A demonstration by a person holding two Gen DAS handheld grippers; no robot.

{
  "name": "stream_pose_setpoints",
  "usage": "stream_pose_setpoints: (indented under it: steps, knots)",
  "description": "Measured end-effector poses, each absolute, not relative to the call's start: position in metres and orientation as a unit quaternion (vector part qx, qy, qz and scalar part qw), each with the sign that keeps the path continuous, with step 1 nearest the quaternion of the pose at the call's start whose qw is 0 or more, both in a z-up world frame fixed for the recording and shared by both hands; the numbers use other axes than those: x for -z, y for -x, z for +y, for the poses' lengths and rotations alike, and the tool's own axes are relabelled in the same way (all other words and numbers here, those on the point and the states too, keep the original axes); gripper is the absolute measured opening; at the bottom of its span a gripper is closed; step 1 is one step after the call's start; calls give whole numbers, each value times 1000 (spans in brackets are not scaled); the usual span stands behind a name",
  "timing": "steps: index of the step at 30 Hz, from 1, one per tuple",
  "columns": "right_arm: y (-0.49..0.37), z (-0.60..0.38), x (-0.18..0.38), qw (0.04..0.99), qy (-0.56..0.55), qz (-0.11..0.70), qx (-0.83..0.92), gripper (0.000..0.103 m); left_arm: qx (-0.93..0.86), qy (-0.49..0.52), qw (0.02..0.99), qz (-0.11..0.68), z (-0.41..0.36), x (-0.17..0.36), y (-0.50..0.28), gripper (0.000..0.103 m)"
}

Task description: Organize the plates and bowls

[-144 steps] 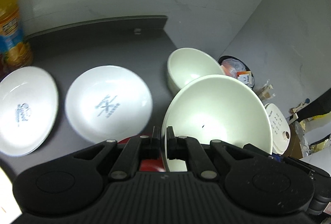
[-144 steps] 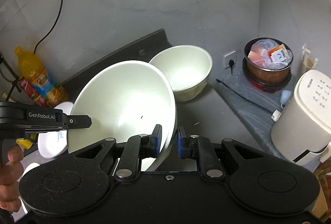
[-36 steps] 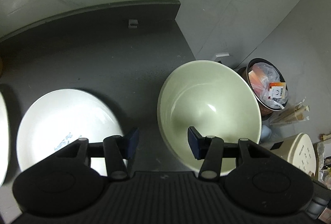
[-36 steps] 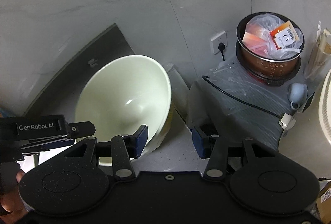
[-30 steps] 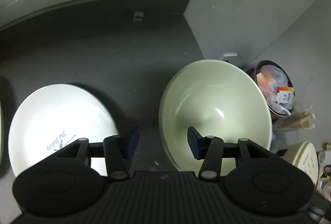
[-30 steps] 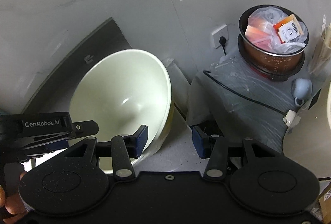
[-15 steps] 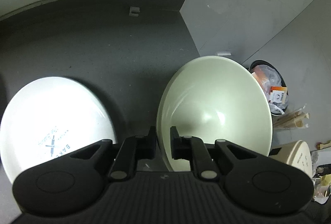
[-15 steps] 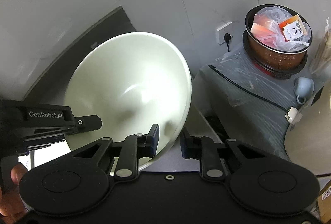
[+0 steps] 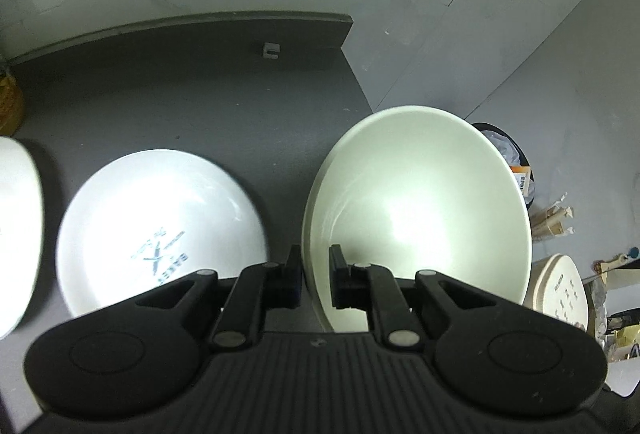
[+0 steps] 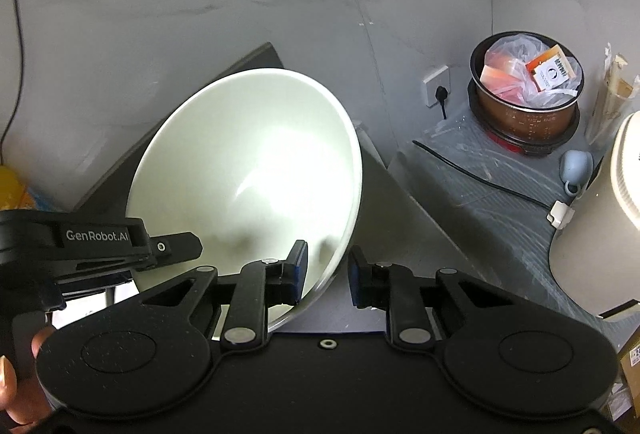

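A large pale green bowl is tilted up above the dark counter. My left gripper is shut on its near left rim. My right gripper is shut on its near right rim, with the bowl filling the middle of the right wrist view. A white plate with blue print lies on the counter left of the bowl. Another white plate shows at the left edge. The smaller bowl seen earlier is hidden.
The counter ends just right of the bowl. Beyond it are a brown pot with bagged trash, a white rice cooker, a wall socket with a black cable and a yellow bottle at the left.
Both grippers were open around the green bowl's rim a second ago. They have closed on it and lifted and tilted it.
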State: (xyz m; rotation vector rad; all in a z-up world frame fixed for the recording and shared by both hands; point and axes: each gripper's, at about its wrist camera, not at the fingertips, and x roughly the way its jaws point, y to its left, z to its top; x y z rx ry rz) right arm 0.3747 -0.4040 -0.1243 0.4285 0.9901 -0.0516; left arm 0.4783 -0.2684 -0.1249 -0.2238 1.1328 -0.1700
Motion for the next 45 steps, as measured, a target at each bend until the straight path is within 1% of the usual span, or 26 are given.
stream_pose_setpoints:
  steps: [12,26,45]
  knots:
    - [-339,-374,94,872,-195,448,31,21,94,106,842,521,-236,100,-438,12]
    - [-303,-354,84,873,-191,446,34,21,107,110,843,515,-200,85,-389,12]
    - [-251,-315,92,860,-189,472,38,22,124,103,827,539,-163,100,-338,12]
